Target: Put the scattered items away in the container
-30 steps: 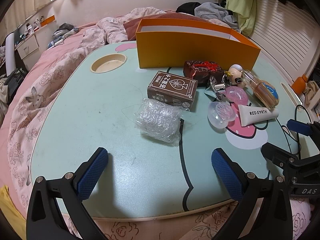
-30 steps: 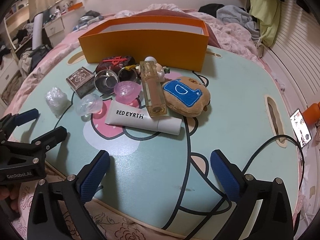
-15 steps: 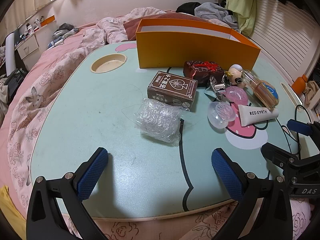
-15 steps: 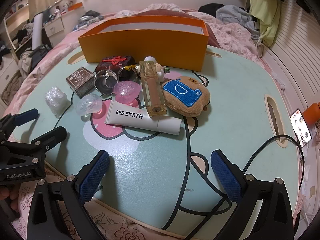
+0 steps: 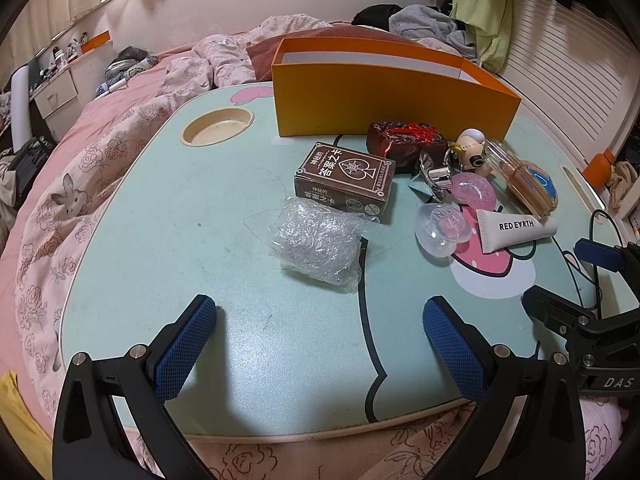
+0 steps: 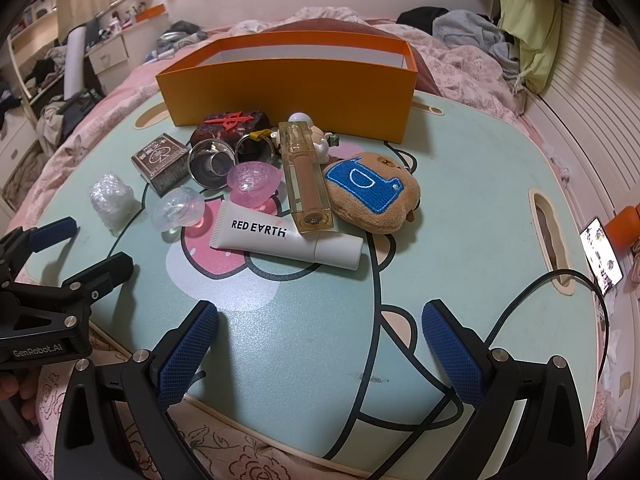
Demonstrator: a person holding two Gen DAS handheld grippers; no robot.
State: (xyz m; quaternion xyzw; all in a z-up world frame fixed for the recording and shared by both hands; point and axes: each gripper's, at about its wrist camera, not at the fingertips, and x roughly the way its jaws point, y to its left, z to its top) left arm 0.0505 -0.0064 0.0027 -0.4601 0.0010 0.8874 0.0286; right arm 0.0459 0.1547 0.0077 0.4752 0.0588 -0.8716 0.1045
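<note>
Holding our left claw [image 5: 320, 336] and right claw [image 6: 320, 340] low over the near edge of a mint-green cartoon lap desk [image 5: 168, 248] on a bed, we are keeping both spread wide with nothing between the blue pads. The right claw is also showing at the right edge of the left view.

At the far side of the desk, an open orange cardboard box [image 6: 288, 84] is standing with nothing visible inside. The scattered items are all lying in front of it, outside the box.

Nearest the left claw, a crumpled clear plastic bag [image 5: 318, 246] is resting alone. Just behind it, a brown card box [image 5: 346, 182] with Chinese lettering is lying flat. Further back, close to the orange box, a dark red block with a red character [image 5: 406, 142] is sitting.

Toward the right, a white RED EARTH tube [image 6: 286, 242] is lying nearest the right claw. A clear egg-shaped shell [image 6: 180, 210] and a pink one [image 6: 252, 180] are lying by its crimped end. A clear lip gloss tube [image 6: 304, 178] is resting with its lower end on the white tube. Just beside it, a brown plush pouch with a blue patch [image 6: 374, 192] is lying. A shiny metal cup [image 6: 212, 164] and a small white figurine [image 6: 316, 132] are sitting behind these.
</note>
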